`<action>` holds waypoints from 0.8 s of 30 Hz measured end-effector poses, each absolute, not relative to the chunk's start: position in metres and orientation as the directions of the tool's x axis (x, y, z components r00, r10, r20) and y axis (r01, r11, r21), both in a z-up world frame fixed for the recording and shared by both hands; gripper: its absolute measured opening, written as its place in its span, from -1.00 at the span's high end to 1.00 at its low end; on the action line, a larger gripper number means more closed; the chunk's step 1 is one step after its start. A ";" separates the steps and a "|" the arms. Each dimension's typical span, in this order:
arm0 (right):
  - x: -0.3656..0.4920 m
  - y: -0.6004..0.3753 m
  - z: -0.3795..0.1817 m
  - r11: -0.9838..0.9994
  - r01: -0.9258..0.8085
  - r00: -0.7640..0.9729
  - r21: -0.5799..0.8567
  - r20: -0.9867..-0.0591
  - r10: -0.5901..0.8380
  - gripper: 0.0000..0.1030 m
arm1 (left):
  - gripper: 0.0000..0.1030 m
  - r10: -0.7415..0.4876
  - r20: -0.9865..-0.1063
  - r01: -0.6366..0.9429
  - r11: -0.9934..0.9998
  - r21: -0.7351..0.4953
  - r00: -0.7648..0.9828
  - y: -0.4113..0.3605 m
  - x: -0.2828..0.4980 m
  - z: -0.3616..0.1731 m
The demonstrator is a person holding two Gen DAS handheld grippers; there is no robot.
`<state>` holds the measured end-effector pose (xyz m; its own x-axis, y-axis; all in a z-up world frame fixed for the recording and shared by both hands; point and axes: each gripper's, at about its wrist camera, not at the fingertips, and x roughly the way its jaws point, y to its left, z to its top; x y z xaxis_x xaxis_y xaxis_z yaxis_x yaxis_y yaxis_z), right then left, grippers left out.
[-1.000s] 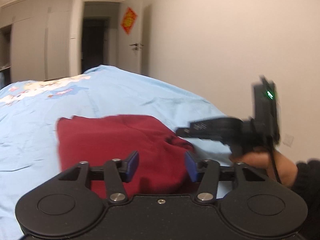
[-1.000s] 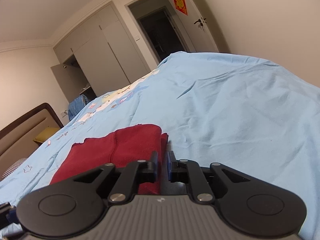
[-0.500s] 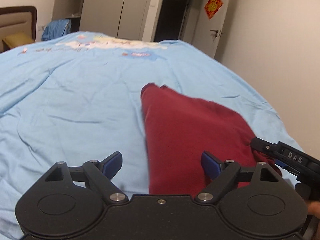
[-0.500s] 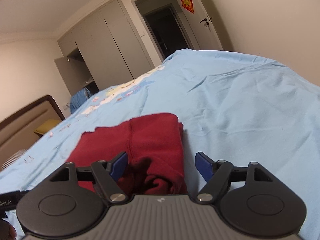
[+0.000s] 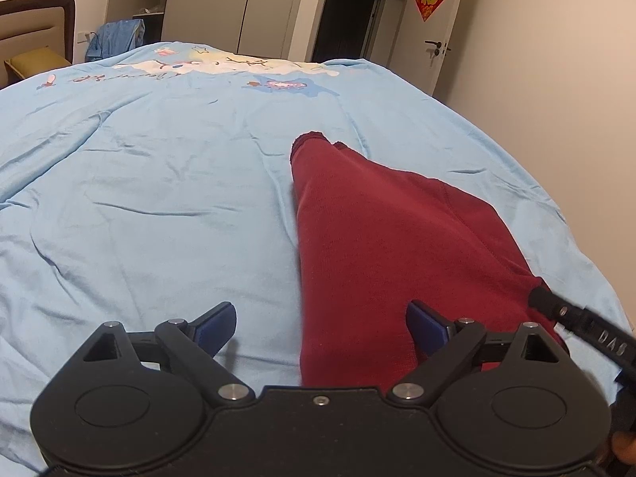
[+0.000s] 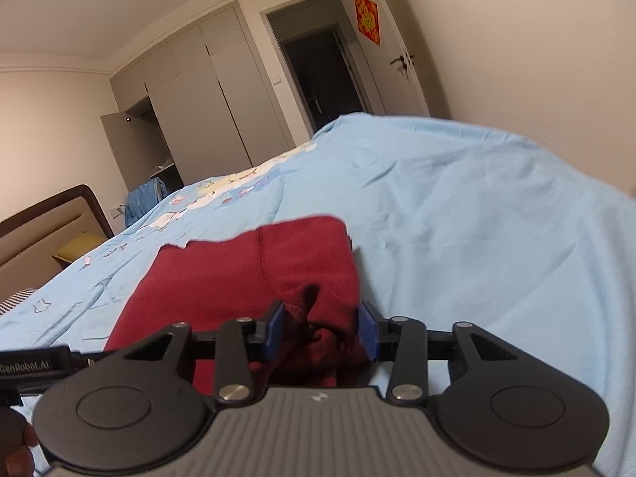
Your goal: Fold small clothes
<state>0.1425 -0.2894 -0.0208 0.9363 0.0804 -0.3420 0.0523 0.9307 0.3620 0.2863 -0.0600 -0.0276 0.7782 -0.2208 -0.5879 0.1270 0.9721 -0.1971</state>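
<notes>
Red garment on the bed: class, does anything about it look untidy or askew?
Yes. The red garment lies mostly flat, but its near corner is bunched into a lump between the right tool fingers, not squared.

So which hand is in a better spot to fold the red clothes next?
Probably the right. The right gripper has its jaws around a bunched edge of the red garment. The left gripper is wide open, only its right jaw over the cloth.

Left black two-finger gripper (image 5: 321, 324) low and level, blue-padded jaws spread wide, right black-and-grey two-finger gripper (image 6: 322, 326) jaws half closed, bunched cloth between its pads
</notes>
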 end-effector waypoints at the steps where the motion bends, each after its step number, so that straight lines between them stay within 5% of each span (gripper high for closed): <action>1: 0.144 -0.290 -0.016 0.934 0.050 0.941 0.353 -0.331 0.075 -0.01 | -0.81 -0.220 -0.589 0.126 0.972 -0.198 0.778 -0.061 0.286 -0.028; 8: 0.188 -0.307 0.000 0.929 0.084 0.932 0.361 -0.358 0.055 -0.37 | -0.86 -0.211 -0.591 0.116 0.974 -0.194 0.779 -0.062 0.286 -0.028; 13: 0.198 -0.304 -0.031 0.944 0.112 0.882 0.310 -0.469 0.050 -0.40 | -0.90 -0.207 -0.592 0.114 0.975 -0.190 0.779 -0.063 0.286 -0.029; 24: 0.136 -0.302 -0.051 0.935 0.099 0.926 0.340 -0.375 0.039 -0.72 | -0.98 -0.273 -0.580 0.143 0.955 -0.260 0.767 -0.050 0.286 -0.032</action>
<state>0.1364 -0.3020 -0.0513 0.9262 0.0385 -0.3750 0.0986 0.9354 0.3397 0.2858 -0.0495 -0.0322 0.7675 -0.2732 -0.5799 0.1433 0.9549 -0.2602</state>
